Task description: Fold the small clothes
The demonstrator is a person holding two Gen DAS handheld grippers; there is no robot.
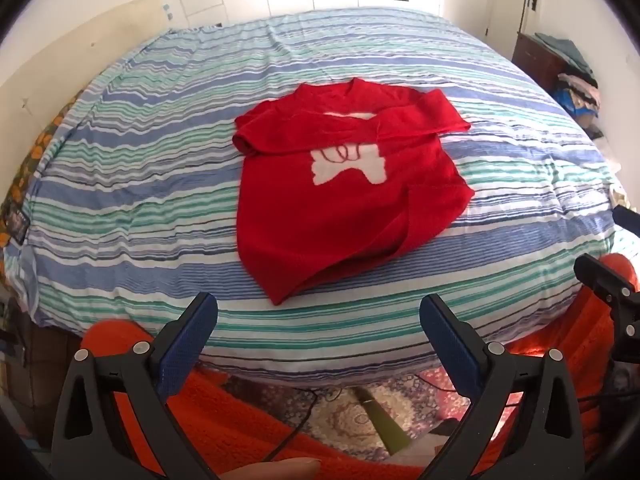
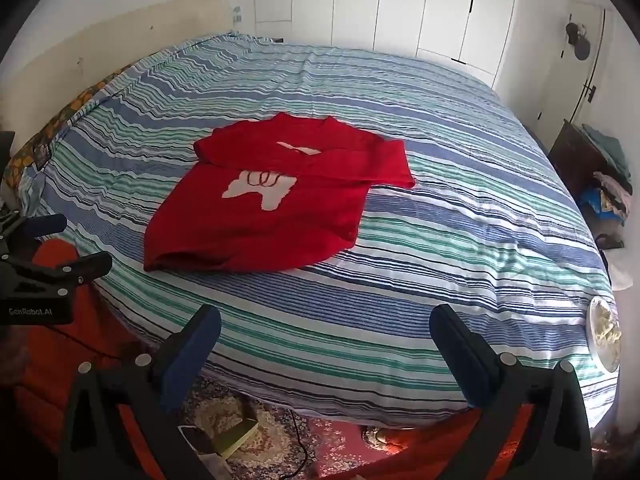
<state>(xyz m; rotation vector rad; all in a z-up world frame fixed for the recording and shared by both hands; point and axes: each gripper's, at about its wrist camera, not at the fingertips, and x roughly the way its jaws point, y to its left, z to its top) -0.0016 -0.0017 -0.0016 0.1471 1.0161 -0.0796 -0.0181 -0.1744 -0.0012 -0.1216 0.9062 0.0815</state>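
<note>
Both grippers, the left gripper (image 1: 319,334) and the right gripper (image 2: 325,346), hang spread wide and empty over the near edge of the striped bed (image 1: 160,168). Mid-bed lies the red sweater (image 1: 344,200), sleeves already crossed over its chest. Next, I judge, pinch both hem corners together and carry them evenly toward the collar.

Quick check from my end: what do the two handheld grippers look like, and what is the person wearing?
Both the left gripper and the right gripper have black angular plastic frames with silver rivets and dark blue textured pads. The left unit's body carries white lettering, GenRobot.AI. The person wears an orange-red knitted garment.
</note>
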